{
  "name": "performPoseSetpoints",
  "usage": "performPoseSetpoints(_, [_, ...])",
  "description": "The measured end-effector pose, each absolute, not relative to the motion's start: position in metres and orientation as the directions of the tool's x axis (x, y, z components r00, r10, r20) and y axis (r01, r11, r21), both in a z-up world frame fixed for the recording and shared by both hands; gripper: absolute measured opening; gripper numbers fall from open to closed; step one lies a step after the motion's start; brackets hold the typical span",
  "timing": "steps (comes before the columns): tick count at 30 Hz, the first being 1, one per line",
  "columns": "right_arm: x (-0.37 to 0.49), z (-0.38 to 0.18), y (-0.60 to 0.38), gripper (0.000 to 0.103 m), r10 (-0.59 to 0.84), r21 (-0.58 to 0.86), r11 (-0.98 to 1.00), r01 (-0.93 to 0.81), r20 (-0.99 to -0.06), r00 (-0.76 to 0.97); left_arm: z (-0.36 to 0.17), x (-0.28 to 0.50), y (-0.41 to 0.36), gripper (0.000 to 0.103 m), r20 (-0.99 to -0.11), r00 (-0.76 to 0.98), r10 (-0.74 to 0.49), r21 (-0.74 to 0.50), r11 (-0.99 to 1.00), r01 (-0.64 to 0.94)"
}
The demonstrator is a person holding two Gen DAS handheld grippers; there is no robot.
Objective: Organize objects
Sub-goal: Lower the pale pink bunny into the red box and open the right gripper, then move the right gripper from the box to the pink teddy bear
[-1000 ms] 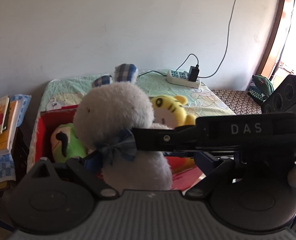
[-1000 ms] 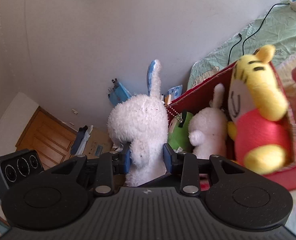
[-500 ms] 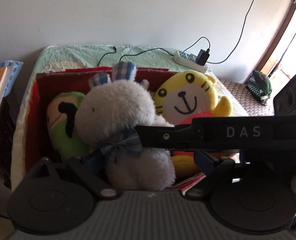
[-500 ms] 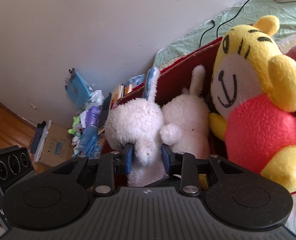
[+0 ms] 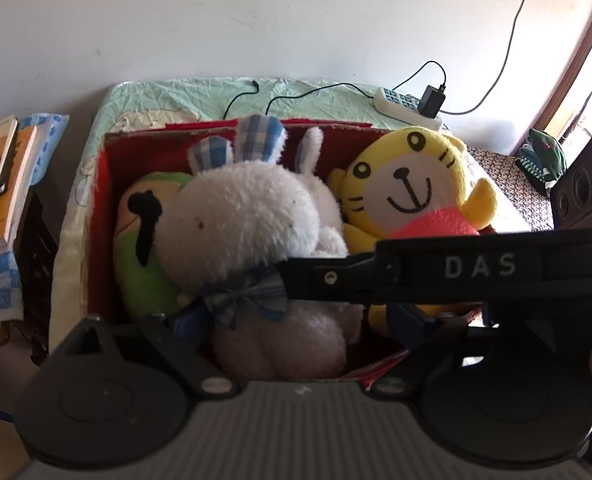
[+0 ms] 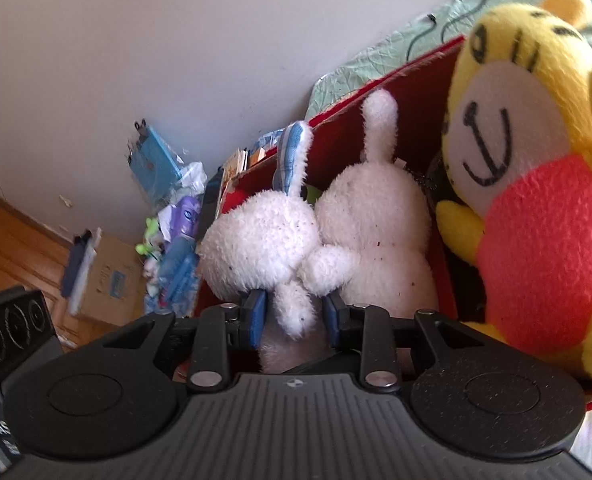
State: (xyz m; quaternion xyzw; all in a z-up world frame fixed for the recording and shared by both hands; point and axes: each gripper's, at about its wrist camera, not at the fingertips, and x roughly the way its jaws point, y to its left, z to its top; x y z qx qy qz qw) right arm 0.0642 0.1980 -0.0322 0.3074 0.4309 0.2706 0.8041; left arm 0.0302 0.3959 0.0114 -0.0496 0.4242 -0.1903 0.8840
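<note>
1. Your right gripper (image 6: 294,314) has its 2 blue pads (image 6: 256,316) pressed against the body of the white plush rabbit with blue-checked ears and a checked bow (image 5: 252,232), clamping it at the neck and lower body.
2. From the left wrist view, the right gripper (image 5: 284,284) reaches in from the right as a black bar marked "DAS", its tip at the rabbit's bow.
3. Your left gripper (image 5: 292,320) has its fingers spread wide: 1 pad sits left of the bow, the other far right under the black bar. The rabbit's lower body lies between them, and you cannot tell whether either pad touches the fur.
4. The rabbit hangs inside the open red cardboard box (image 5: 100,208), head up, ears above the far rim.
5. Packed around it in the box: a green and tan plush toy with a black mark (image 5: 140,236) on the left, a second plain white plush rabbit (image 6: 380,236) just behind and touching it, and a yellow plush tiger in a red shirt (image 5: 408,188) on the right.
6. The box sits on a pale green patterned bed sheet (image 5: 168,98), against a white wall.
7. A white power strip with a black plug (image 5: 408,104) lies on the sheet behind the box.
8. A stack of books (image 5: 0,176) stands left of the bed.
</note>
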Motion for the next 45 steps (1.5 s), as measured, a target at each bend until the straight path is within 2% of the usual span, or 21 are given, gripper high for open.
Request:
performPoseSetpoints(2, [0.061, -0.029, 0.194, 0.035, 0.700, 0.727, 0.663, -0.176, -0.520, 0.489, 0.013, 0.030, 0.394, 0.095, -0.729, 0.568, -0.383, -0.254, 0.921, 0.295])
performPoseSetpoints(8, [0.054, -0.022, 0.187, 0.036, 0.698, 0.728, 0.660, -0.186, -0.503, 0.509, 0.020, 0.028, 0.385, 0.102, -0.740, 0.567, -0.362, -0.225, 0.927, 0.299])
performPoseSetpoints(12, [0.051, -0.017, 0.182, 0.037, 0.700, 0.728, 0.657, -0.196, -0.492, 0.517, 0.025, 0.025, 0.378, 0.102, -0.741, 0.573, -0.351, -0.214, 0.932, 0.294])
performPoseSetpoints(14, [0.051, -0.014, 0.178, 0.045, 0.703, 0.732, 0.650, -0.203, -0.479, 0.526, 0.028, 0.023, 0.376, 0.102, -0.741, 0.588, -0.326, -0.192, 0.941, 0.279])
performPoseSetpoints(23, [0.052, -0.008, 0.163, 0.044, 0.728, 0.730, 0.637, -0.247, -0.464, 0.505, 0.041, 0.018, 0.369, 0.102, -0.746, 0.645, -0.170, -0.090, 0.984, 0.155])
performPoseSetpoints(30, [0.047, 0.003, 0.151, 0.044, 0.730, 0.667, 0.663, -0.339, -0.477, 0.489, 0.048, 0.011, 0.351, 0.101, -0.761, 0.648, -0.043, -0.033, 0.999, 0.028])
performPoseSetpoints(45, [0.040, 0.012, 0.114, 0.044, 0.734, 0.603, 0.676, -0.424, -0.499, 0.461, 0.063, -0.015, 0.306, 0.100, -0.768, 0.637, 0.073, 0.013, 0.995, -0.098])
